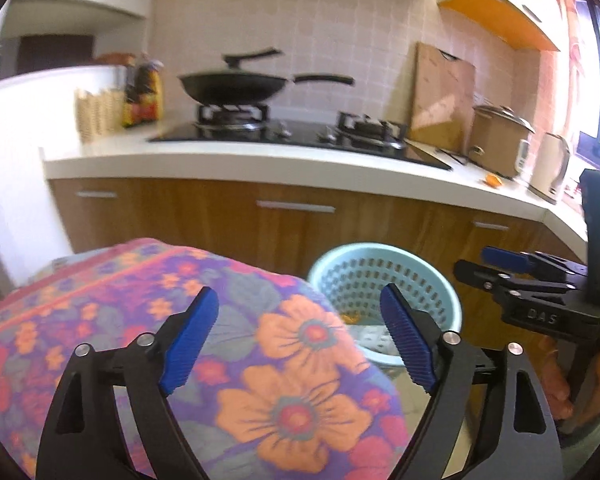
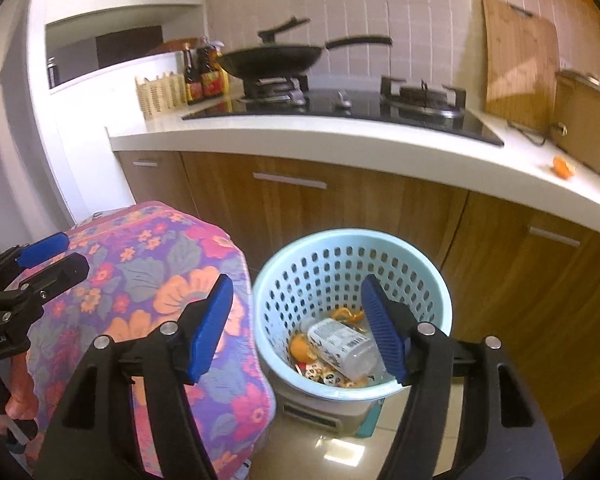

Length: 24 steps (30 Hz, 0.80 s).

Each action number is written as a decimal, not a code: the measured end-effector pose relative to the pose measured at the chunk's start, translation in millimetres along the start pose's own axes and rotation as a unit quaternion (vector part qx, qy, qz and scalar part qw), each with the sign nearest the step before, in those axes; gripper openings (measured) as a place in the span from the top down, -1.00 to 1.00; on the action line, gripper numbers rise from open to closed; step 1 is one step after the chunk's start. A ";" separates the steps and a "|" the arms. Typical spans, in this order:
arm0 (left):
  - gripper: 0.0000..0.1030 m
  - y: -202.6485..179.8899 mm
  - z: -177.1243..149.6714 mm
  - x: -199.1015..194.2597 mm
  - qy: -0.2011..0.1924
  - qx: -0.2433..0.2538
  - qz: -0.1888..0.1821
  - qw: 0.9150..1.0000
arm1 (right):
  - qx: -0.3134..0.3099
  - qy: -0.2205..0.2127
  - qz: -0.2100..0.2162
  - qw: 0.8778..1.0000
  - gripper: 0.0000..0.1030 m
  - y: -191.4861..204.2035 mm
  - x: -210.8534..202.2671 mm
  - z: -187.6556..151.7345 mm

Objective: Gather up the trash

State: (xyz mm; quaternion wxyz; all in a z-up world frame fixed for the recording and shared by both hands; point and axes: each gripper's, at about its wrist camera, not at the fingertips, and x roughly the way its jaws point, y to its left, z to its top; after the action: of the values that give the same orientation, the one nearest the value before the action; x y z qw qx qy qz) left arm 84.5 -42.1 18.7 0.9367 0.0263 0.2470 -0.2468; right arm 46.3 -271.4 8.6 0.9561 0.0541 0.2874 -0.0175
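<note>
Blue pads, left gripper (image 1: 300, 334): jaws spread wide with nothing between them, held over a flowered cloth (image 1: 228, 344) and the near rim of the basket.
Right gripper (image 2: 298, 326): jaws well apart and empty, hanging above the basket mouth; in the left view it shows at the right edge, gripped by a hand (image 1: 560, 384).
Left gripper in the right view (image 2: 40, 256): at the left edge, beside the cloth.
Basket (image 2: 420, 256): pale blue, perforated, standing upright on the floor just beside the cloth and in front of the wooden cupboard doors (image 2: 340, 208).
Bottle (image 2: 346, 346): clear plastic with a white label, lying on its side in the basket bottom, long axis slanting from upper left to lower right, narrower end toward the lower right.
Orange peel (image 2: 300, 348): pieces around the bottle, touching it.
Loose peel (image 2: 563, 166): on the white counter (image 2: 340, 140), near the brown cooker (image 2: 580, 120).
Wok (image 2: 272, 58): on the left burner.
</note>
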 end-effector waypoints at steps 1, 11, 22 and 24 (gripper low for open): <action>-0.63 3.2 -4.5 -6.7 -0.013 0.002 0.019 1.000 | -0.003 -0.007 -0.002 1.000 -0.25 4.8 -2.8 -1.4; -0.65 26.4 -35.0 -12.6 -0.048 -0.018 0.079 0.996 | -0.028 -0.059 -0.025 0.998 -0.41 42.8 -18.3 -14.3; -0.65 22.8 -50.0 -6.2 -0.044 -0.026 0.100 0.994 | -0.043 -0.085 -0.070 0.993 -0.53 59.7 -12.8 -30.8; -0.65 23.7 -51.1 -4.4 -0.039 -0.032 0.097 0.994 | -0.037 -0.078 -0.070 0.994 -0.53 58.5 -7.8 -32.5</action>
State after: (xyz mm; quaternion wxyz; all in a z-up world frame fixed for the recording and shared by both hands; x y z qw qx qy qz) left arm 69.4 -10.6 -25.8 0.9655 0.0107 0.2140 -0.1477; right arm 25.8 -209.6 -8.6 0.9733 -0.0033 0.2158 -0.0776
